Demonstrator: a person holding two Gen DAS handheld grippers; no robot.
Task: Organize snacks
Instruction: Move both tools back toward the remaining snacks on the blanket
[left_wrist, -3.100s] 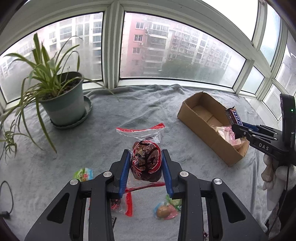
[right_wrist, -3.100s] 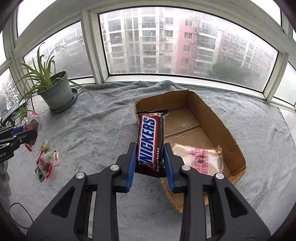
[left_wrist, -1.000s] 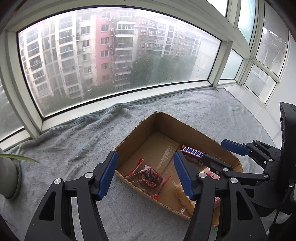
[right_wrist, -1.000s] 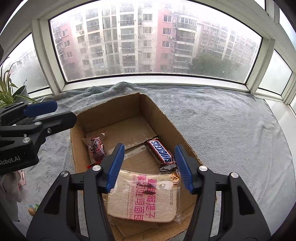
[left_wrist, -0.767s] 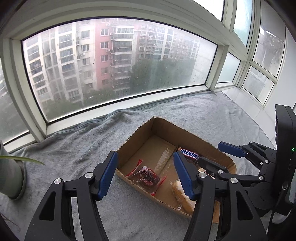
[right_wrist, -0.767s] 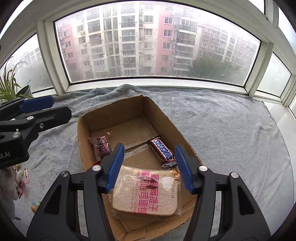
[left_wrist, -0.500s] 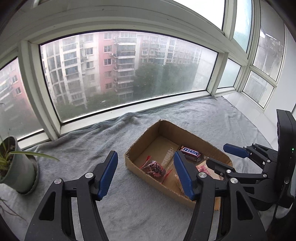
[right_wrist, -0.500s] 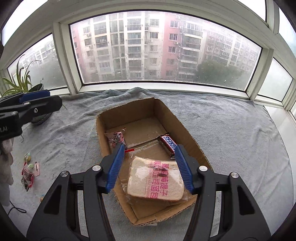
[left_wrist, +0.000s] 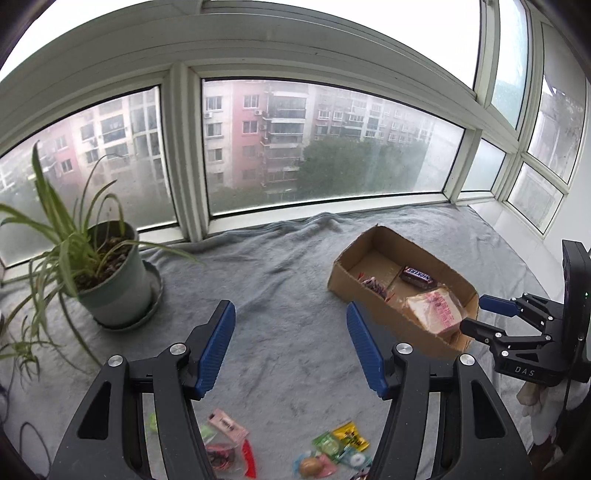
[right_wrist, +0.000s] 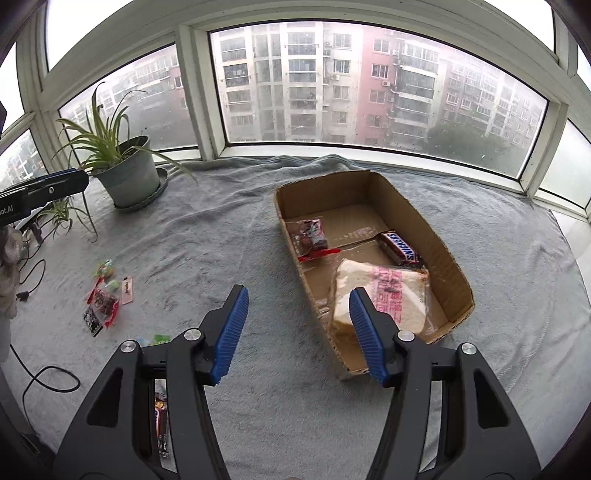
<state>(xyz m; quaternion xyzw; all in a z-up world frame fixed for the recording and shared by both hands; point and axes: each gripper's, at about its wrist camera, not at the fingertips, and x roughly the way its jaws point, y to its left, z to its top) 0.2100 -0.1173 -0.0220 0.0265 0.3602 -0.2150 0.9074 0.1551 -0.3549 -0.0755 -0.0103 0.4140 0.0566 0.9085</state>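
While both tongs are hanging above the grey-blanketed worktop (right_wrist: 229, 229), neither is pinching anything: the left tongs (left_wrist: 291, 347) are standing spread wide at the lower centre of the left wrist view, and the right tongs (right_wrist: 295, 328) are likewise gaping at the lower centre of the right wrist view. The cardboard box (right_wrist: 439, 236) is sitting right of centre in the right wrist view, and three snacks are lying inside it: a small red-and-clear packet (right_wrist: 310, 232) near the far left corner, a chocolate bar (right_wrist: 400, 248) along the right wall, and a wrapped slice of bread (right_wrist: 384, 295) toward the near end, partly behind the right tongs' blue pad. In the left wrist view the same box (left_wrist: 373, 306) is showing at centre right, with the right tongs (left_wrist: 476, 317) reaching in from the right edge just beside its near corner. Loose snacks (right_wrist: 105, 295) are lying on the blanket at left of the right wrist view, well apart from the box; more small sweets (left_wrist: 332, 450) are showing along the bottom edge of the left wrist view. A potted plant (right_wrist: 125, 173) is standing at upper left, by the window (right_wrist: 369, 85).
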